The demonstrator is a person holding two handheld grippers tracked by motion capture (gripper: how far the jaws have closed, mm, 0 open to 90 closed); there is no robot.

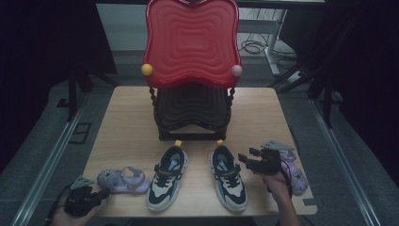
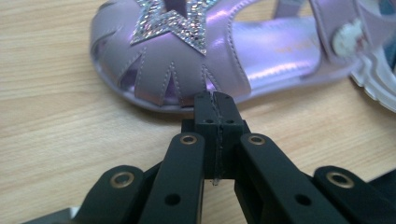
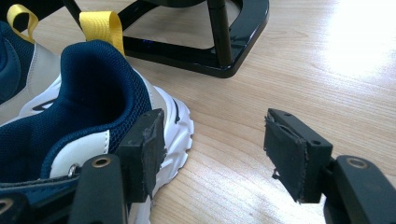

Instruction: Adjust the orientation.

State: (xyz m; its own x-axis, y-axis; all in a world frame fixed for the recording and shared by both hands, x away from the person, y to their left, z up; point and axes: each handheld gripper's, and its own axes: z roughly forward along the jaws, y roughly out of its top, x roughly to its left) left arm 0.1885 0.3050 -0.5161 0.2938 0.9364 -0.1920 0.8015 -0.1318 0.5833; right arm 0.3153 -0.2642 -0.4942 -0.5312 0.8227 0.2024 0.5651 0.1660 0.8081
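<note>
From the high view, two sneakers stand before a red rack [image 1: 190, 42] on the table [image 1: 127, 122], the right gripper [image 1: 252, 159] beside the right sneaker [image 1: 229, 176]. In the left gripper view, the left gripper [image 2: 215, 100], clenched on nothing, noses the purple sandal [image 2: 187, 51]. In the right gripper view, released jaws flank the sneaker's heel [image 3: 93, 88]: light, padded, likely best pinched at its collar.
</note>
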